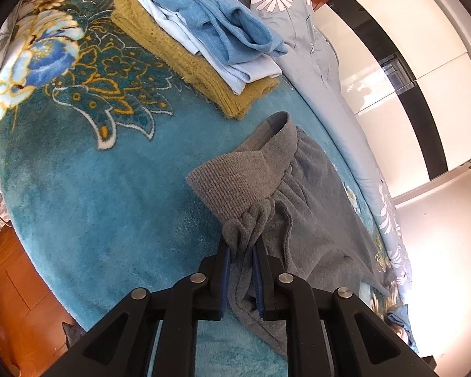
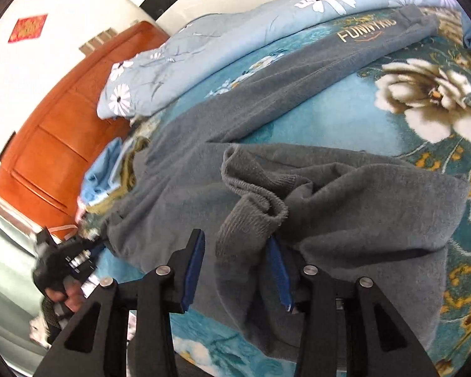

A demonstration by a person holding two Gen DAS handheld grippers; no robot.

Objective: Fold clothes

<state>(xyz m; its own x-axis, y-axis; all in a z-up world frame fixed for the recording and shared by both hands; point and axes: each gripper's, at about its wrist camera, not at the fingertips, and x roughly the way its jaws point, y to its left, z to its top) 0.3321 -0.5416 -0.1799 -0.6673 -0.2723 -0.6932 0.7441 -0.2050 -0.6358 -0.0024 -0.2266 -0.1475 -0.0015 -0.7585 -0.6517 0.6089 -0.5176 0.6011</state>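
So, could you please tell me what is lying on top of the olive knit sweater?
A pale blue garment lies on the olive sweater, with a blue towel-like piece on top. Anything between them is covered.

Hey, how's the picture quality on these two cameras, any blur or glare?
Left wrist view: sharp on the grey pants, white glare washing out the lower right edge, fisheye bending the blanket. Right wrist view: slightly soft overall, with the hand at lower left smeared.

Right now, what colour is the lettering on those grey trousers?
Gold lettering on the grey trousers, clearest in the right wrist view.
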